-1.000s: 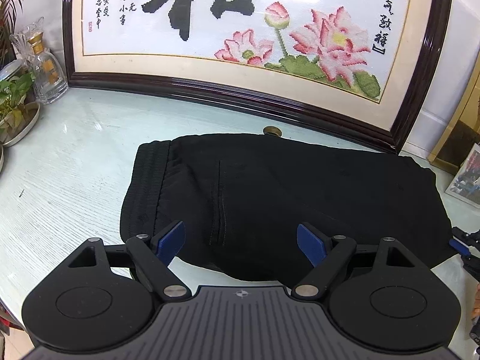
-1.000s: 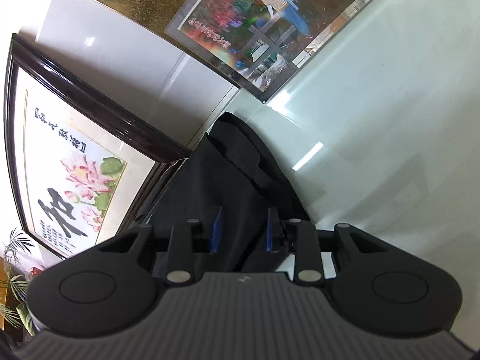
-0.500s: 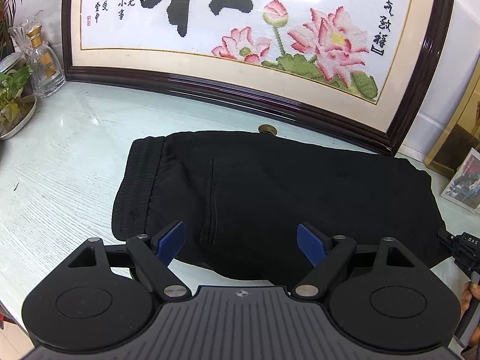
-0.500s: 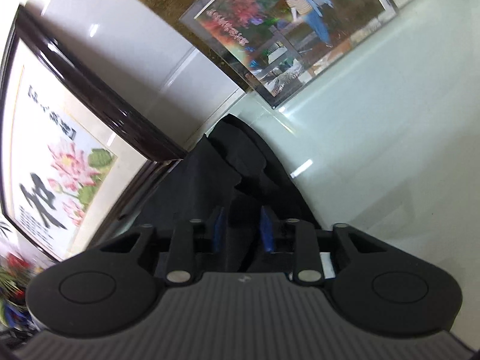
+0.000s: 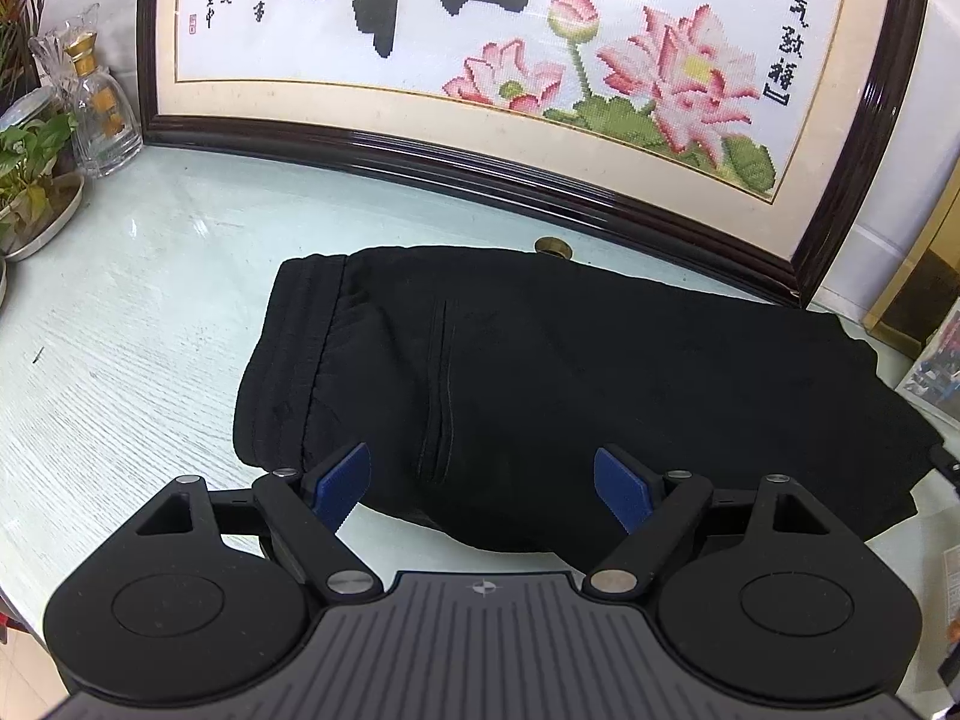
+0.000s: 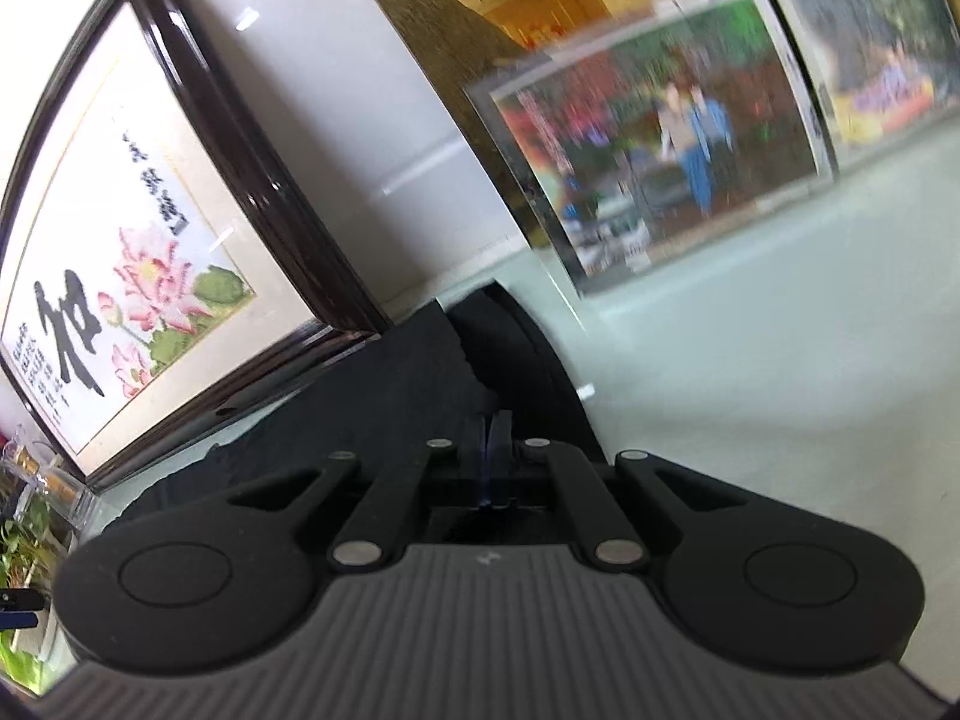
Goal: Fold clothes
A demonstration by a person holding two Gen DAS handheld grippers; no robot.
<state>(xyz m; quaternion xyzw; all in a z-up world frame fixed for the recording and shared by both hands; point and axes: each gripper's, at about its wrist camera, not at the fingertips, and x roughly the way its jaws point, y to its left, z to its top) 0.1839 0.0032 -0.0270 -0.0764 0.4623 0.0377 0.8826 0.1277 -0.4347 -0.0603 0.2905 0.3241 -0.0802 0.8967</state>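
Note:
Black shorts lie flat on the pale table, waistband to the left, leg hems to the right. My left gripper is open and empty, its blue pads just above the near edge of the shorts. My right gripper is shut on the hem of the shorts at their right end; the cloth rises slightly at the pads. The right wrist view is blurred by motion.
A large dark-framed lotus embroidery leans against the wall behind the shorts. A glass bottle and a potted plant stand at the far left. Framed photos lean at the right. A small brass knob sits behind the shorts.
My right gripper has closed from half open onto the shorts' right hem and tilted. My left gripper stays open and has drifted slightly along the near edge.

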